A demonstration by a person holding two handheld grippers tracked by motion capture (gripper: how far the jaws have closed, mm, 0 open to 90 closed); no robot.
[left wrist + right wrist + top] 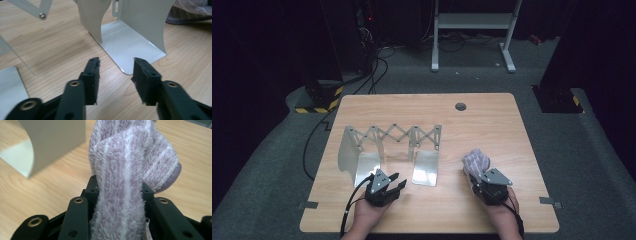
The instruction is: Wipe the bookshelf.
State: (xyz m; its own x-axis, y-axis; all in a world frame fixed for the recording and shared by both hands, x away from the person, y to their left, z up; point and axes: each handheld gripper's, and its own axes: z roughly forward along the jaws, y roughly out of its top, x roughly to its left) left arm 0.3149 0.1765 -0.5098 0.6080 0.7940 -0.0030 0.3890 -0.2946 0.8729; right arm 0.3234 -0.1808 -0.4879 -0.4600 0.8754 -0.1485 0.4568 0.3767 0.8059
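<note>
A fuzzy lilac-and-white striped cloth (475, 160) is bunched at the right of the wooden table (492, 125). My right gripper (474, 176) is shut on it. In the right gripper view the cloth (130, 157) fills the gap between the jaws of the right gripper (118, 187) and flops forward over them. A grey metal rack (392, 134), with a scissor lattice and two L-shaped plates, stands at centre left. My left gripper (398, 181) sits just in front of it, between the plates, open and holding nothing. In the left gripper view, the left gripper (116, 72) points at the right plate (130, 47).
A round cable hole (460, 106) sits near the table's far edge. Small tape tabs (308, 204) mark the front corners. Beyond the table stand a white frame (472, 20) and floor cables (372, 75). Bare wood lies between the rack and the cloth.
</note>
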